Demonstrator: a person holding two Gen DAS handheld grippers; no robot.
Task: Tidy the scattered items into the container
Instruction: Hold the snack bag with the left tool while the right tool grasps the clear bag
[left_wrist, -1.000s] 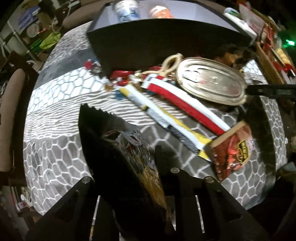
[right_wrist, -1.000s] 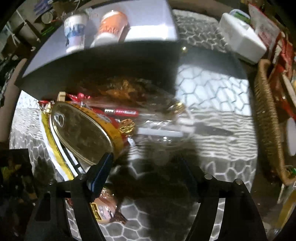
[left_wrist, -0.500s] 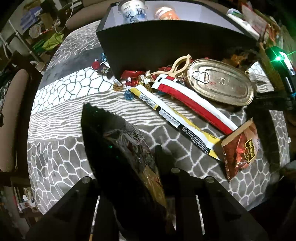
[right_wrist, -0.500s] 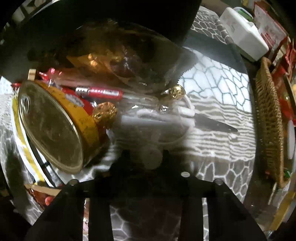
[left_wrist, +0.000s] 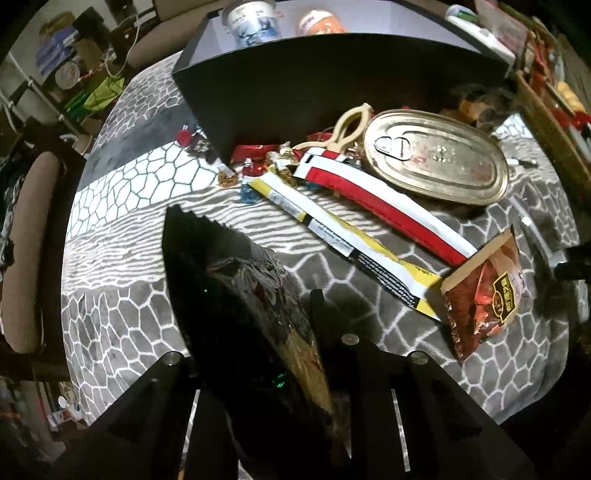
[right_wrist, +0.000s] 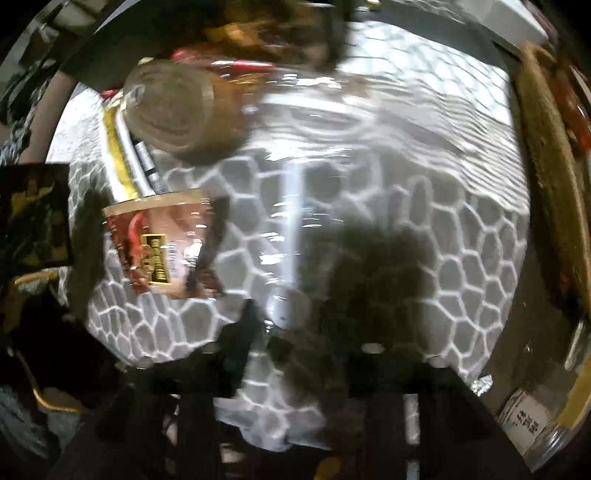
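Left gripper (left_wrist: 258, 332) has its jaws clamped on a dark snack bag (left_wrist: 236, 291), sticking up between them above the table (left_wrist: 122, 314). Black container (left_wrist: 332, 77) sits beyond. Right gripper (right_wrist: 295, 354) is too blurry, can't tell how its jaws stand.

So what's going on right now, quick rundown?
Left hand-held gripper shut on dark snack bag. Right hand-held gripper blurred, seems to hold a clear plastic packet. Black container ahead, oval tin and wrappers lying before it.
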